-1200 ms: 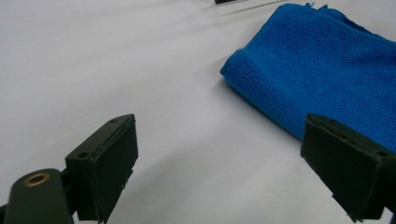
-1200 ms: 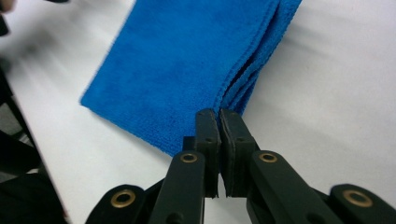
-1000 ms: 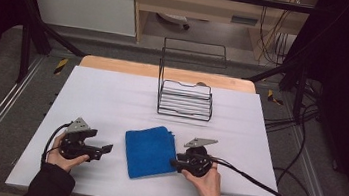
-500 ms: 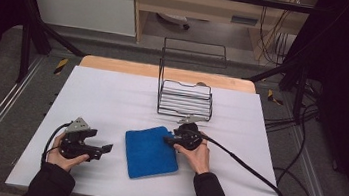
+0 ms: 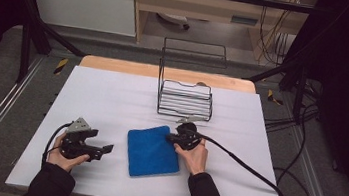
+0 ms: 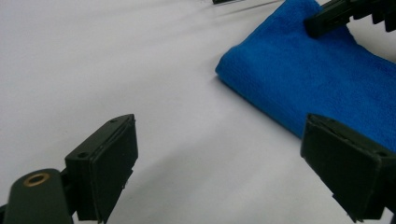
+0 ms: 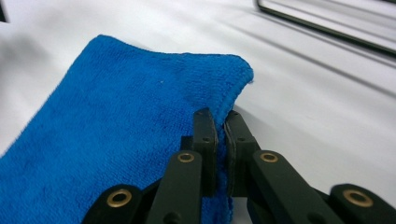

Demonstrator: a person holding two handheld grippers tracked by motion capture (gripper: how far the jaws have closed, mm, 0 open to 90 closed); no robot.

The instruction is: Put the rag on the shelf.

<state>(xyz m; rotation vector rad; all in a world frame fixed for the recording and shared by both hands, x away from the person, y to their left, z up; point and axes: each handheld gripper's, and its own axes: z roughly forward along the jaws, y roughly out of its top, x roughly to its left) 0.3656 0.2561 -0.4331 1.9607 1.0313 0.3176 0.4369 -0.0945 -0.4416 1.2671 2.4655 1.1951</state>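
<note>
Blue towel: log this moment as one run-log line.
right gripper: shut on blue towel edge | left gripper: open, empty, beside towel | wire rack: empty, behind towel

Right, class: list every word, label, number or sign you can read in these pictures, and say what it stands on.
None can be read.
The pale label on the wooden shelf beyond the table is too small and blurred.
The blue towel, wire rack and both tongs carry no writing that shows.

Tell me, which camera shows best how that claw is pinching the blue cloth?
The right gripper view: its claw is shut on the blue cloth's edge. The high view shows the cloth whole but small; the left gripper view shows its corner.
</note>
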